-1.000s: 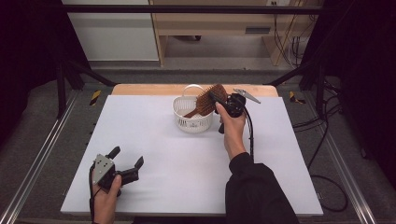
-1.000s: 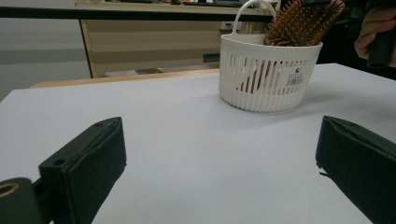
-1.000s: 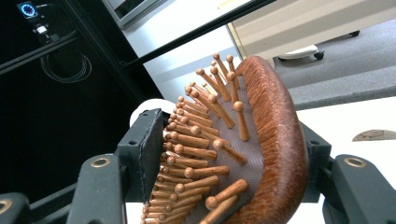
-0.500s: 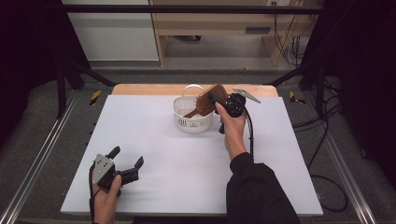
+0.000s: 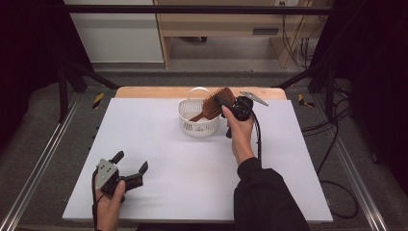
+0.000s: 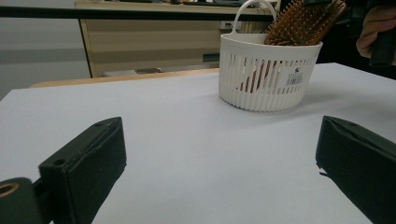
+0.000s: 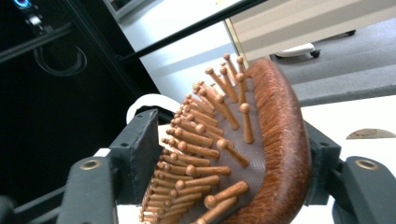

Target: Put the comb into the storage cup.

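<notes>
The right gripper is closed on the head of a brown wooden hairbrush, over the right rim of a small white basket. In the right gripper view, one black jaw presses on the side with the wooden pins and the other jaw presses on the rounded back of the hairbrush. The brush is tilted: its head is up near the gripper, and its handle goes down into the basket toward the left. The right hand holds the gripper from below, the forearm is stretched forward over the white table, and a dark sleeve covers the arm from the wrist.

The left gripper is near the front left corner of the table, well apart from the basket. Its jaws are spread wide and hold nothing; in the left gripper view the bare table surface shows between them. The left hand grips it from behind, low over the table, and the jaws point to the right and a little forward. In this view the basket stands farther off with the hairbrush rising out of it.
</notes>
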Tool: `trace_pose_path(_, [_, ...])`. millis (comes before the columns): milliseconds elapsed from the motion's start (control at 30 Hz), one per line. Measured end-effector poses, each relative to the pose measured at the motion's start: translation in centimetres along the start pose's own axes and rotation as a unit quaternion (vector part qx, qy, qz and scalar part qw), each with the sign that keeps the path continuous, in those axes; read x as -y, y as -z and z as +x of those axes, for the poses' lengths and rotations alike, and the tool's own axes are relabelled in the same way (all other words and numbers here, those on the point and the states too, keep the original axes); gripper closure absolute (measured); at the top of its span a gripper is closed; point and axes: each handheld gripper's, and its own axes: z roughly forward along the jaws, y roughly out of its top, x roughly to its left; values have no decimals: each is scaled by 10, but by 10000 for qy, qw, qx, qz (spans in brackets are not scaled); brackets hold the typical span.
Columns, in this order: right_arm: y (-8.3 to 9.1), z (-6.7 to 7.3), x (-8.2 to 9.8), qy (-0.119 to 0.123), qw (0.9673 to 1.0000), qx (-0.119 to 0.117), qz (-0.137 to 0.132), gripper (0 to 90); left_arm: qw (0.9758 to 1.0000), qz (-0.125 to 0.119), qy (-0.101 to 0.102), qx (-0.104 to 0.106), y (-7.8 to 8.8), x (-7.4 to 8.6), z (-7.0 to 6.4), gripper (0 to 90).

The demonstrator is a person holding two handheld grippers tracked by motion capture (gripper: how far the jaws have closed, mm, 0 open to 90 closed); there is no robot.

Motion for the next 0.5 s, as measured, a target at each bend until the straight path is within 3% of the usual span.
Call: trace_pose_path(500, [1,-1,-1,224,9995,222,73,279,10000,18,-10,4,0,0,0,17])
